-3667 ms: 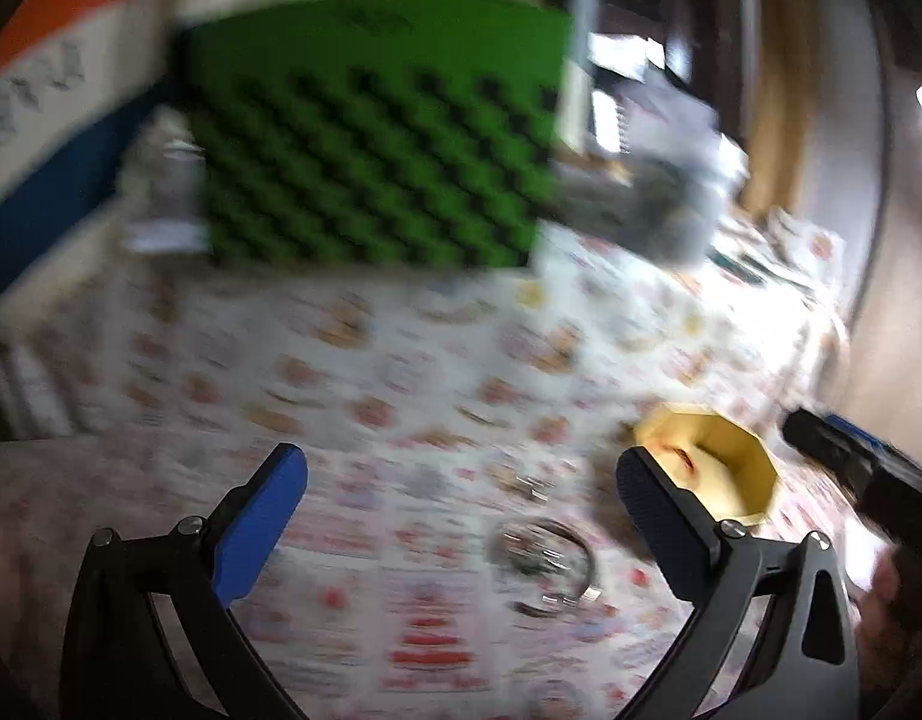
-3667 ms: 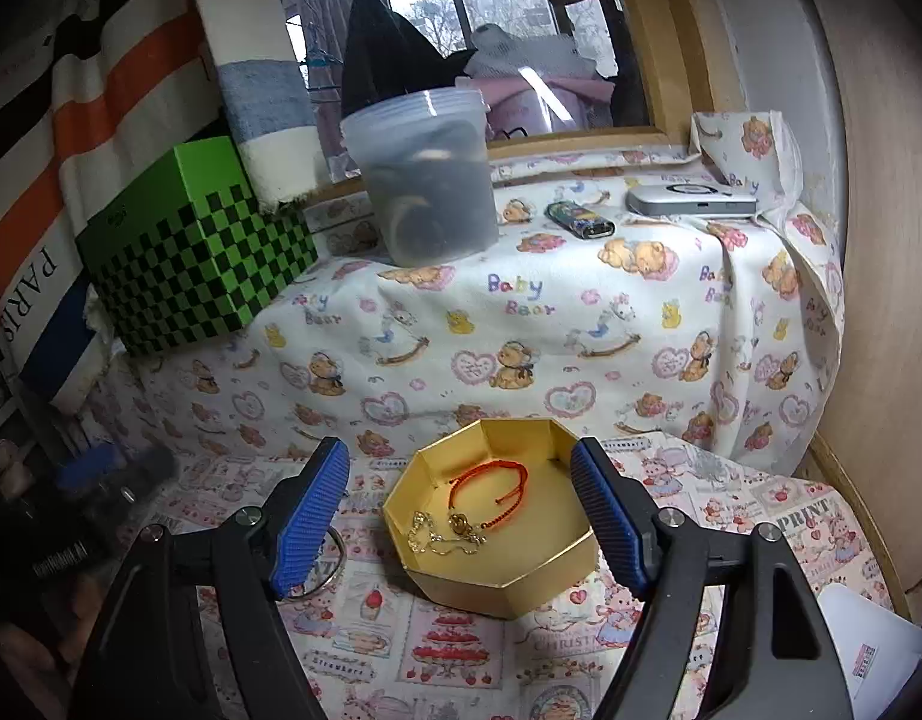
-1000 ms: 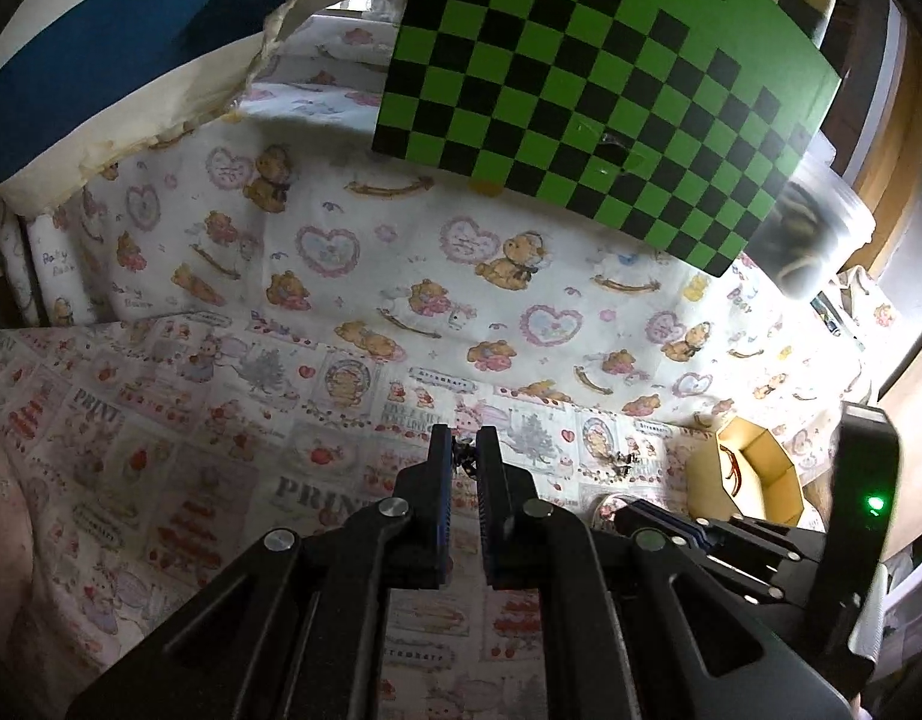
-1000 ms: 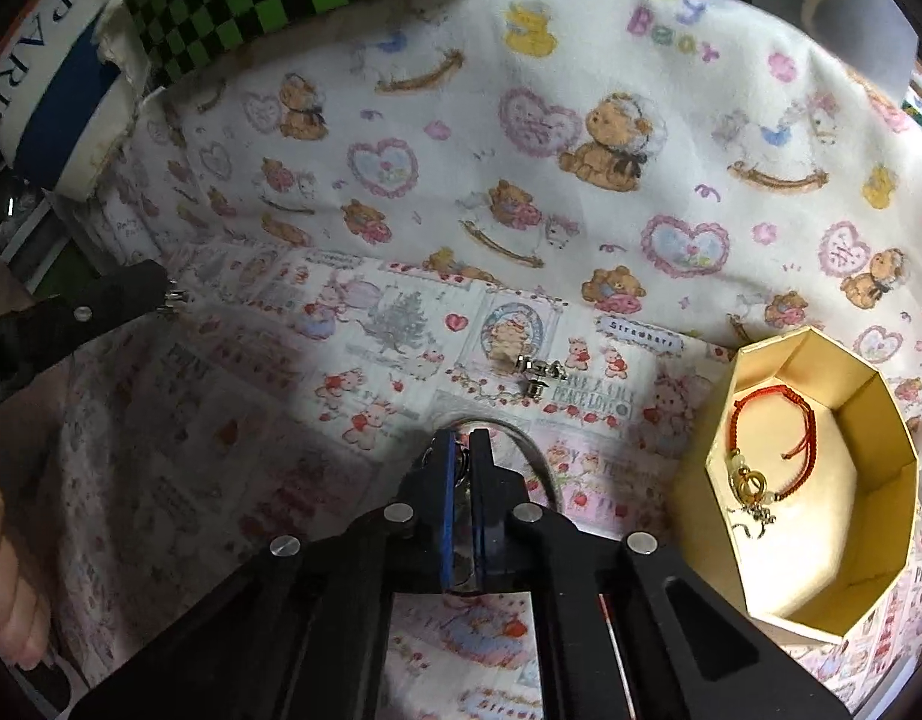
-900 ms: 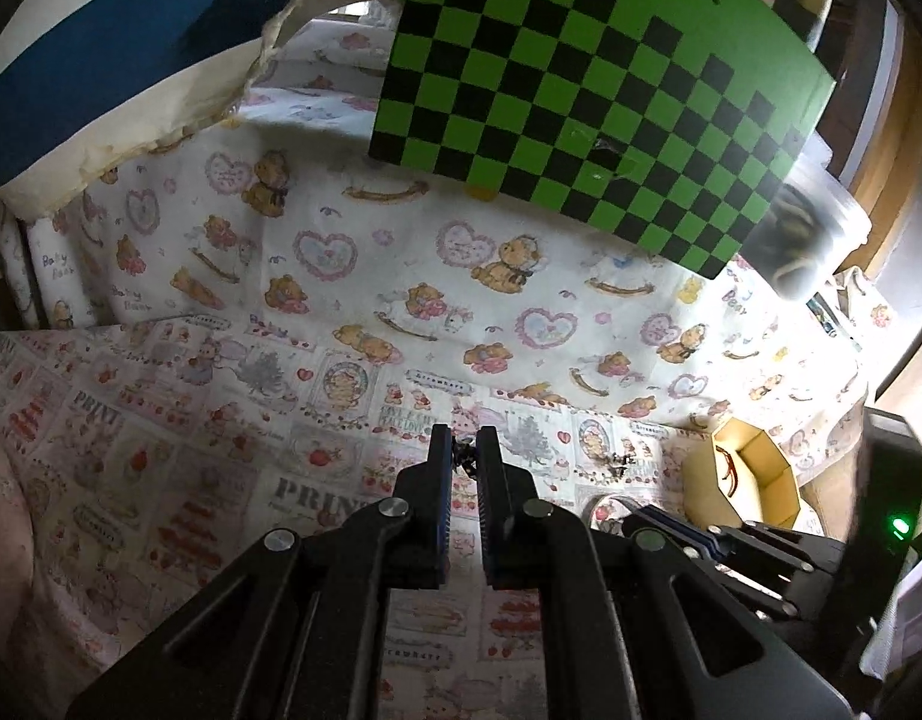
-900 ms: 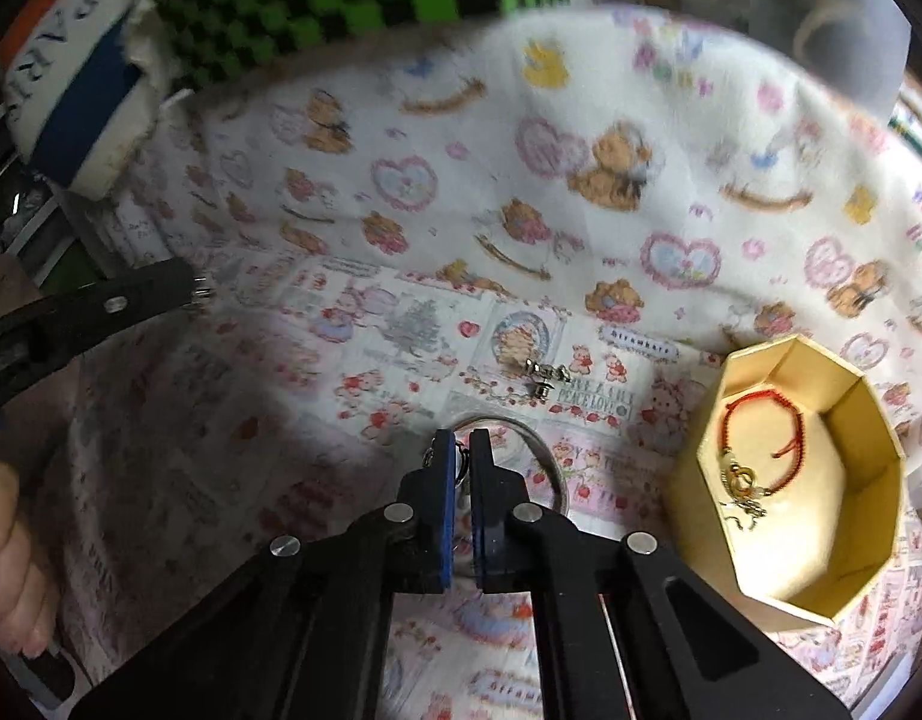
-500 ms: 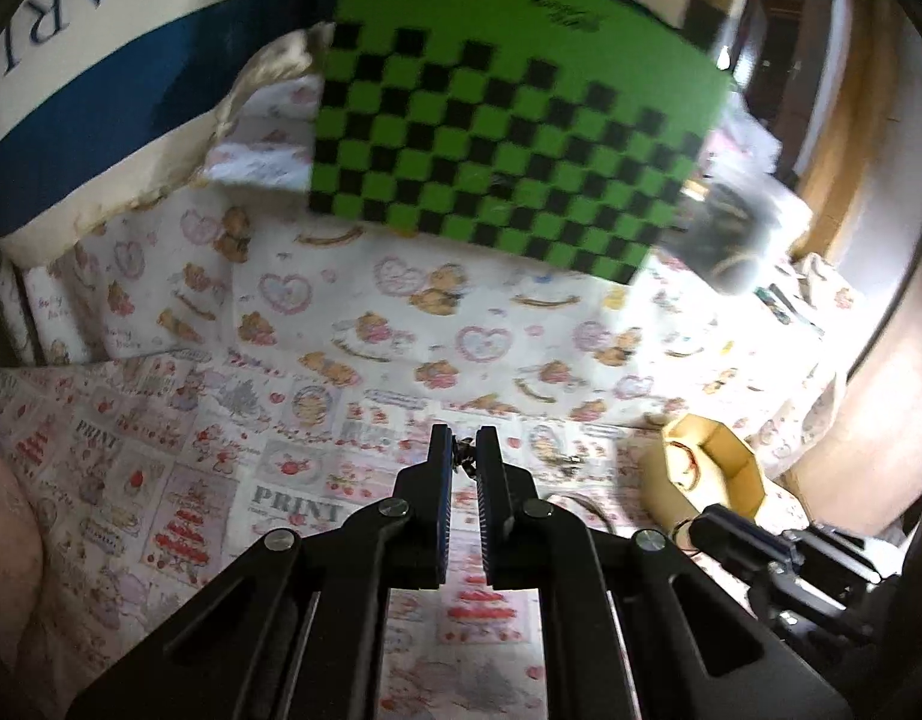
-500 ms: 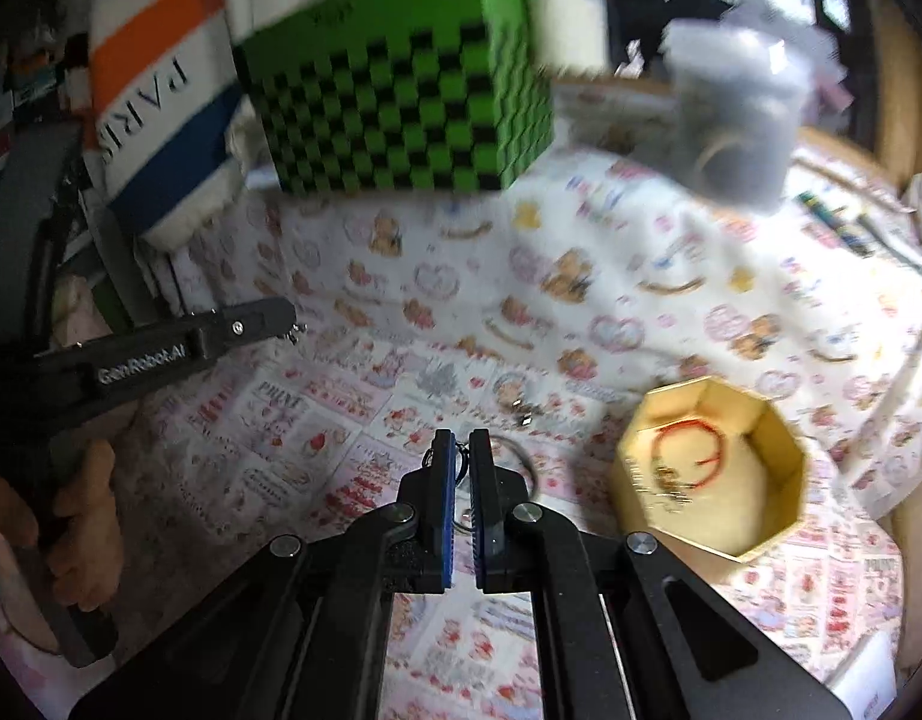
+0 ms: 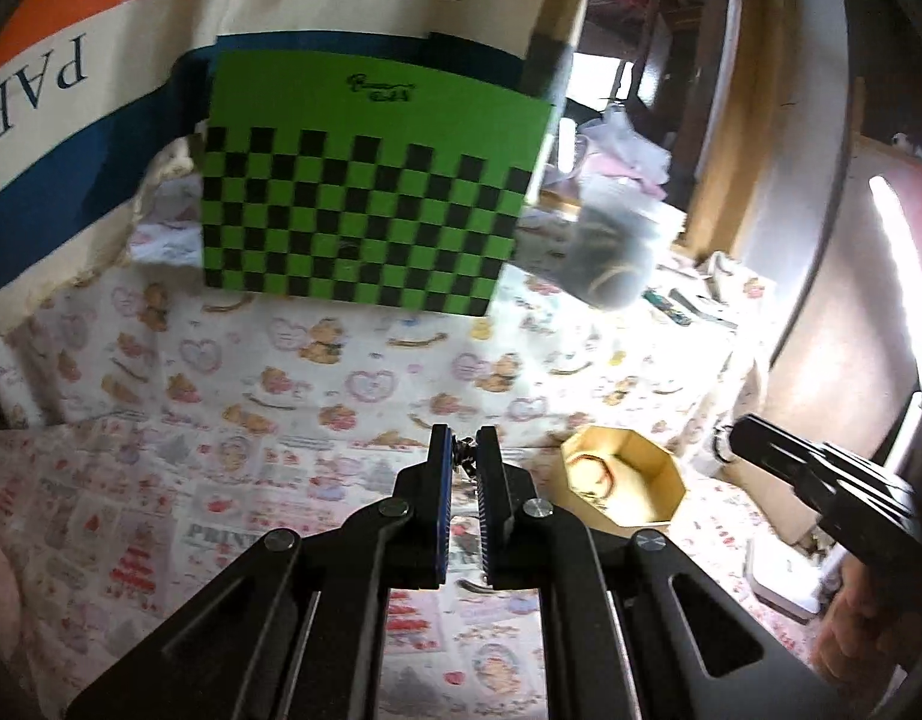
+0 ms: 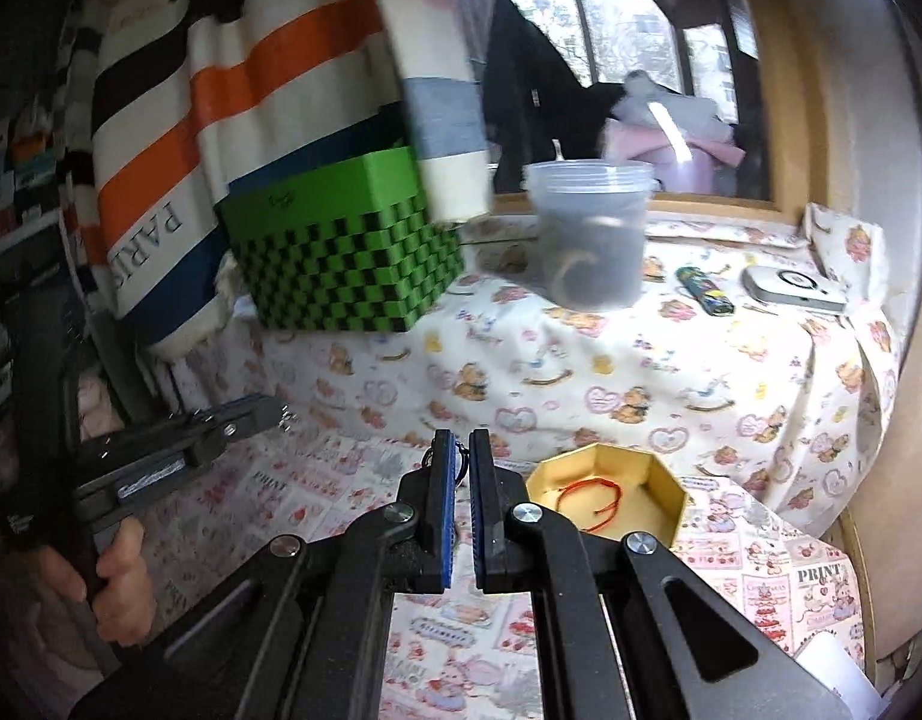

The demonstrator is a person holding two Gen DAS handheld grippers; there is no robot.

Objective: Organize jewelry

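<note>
A gold octagonal box (image 9: 625, 489) sits on the printed cloth with a red cord bracelet (image 10: 592, 495) inside; it also shows in the right wrist view (image 10: 610, 495). My left gripper (image 9: 463, 450) is shut on a small dark metal jewelry piece (image 9: 461, 453), held above the cloth left of the box. My right gripper (image 10: 458, 453) is shut on a thin metal piece (image 10: 459, 459), just left of the box. The left gripper also shows in the right wrist view (image 10: 281, 411), a small charm at its tip.
A green checkered box (image 9: 365, 204) and a clear plastic tub (image 10: 586, 240) stand on the raised ledge behind. A striped fabric bag (image 10: 221, 90) hangs at the left. A lighter (image 10: 703, 291) and a white device (image 10: 793, 288) lie at the back right.
Both grippers have lifted and pulled back from the cloth, staying shut on their pieces. The bangle that lay on the cloth near the right gripper is out of view.
</note>
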